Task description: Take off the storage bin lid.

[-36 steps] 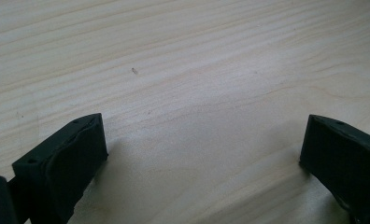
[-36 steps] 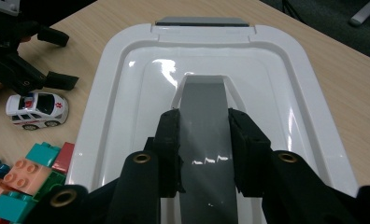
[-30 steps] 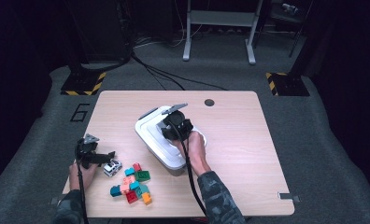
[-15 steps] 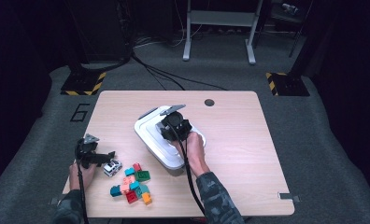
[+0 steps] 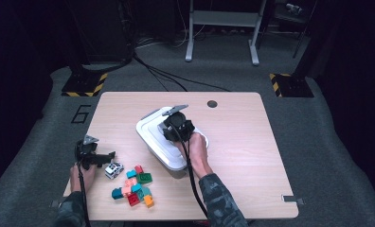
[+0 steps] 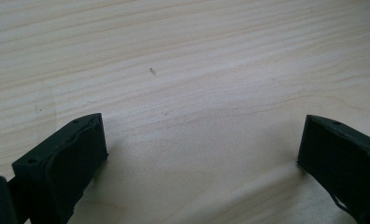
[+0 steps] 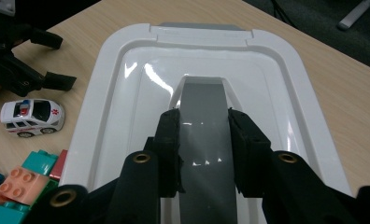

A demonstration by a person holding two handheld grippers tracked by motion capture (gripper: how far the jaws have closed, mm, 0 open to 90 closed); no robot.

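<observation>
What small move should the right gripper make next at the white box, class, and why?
Probably lift straight up to take the lid off. The right gripper has its fingers on either side of the grey handle on the white box's lid, and the toy car and bricks wait beside the box.

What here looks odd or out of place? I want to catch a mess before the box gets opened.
Nothing stands out. The white box sits flat on the table with its lid seated; the right gripper closes on the grey handle. The toy car is upright beside the loose blocks. The left gripper rests open.
</observation>
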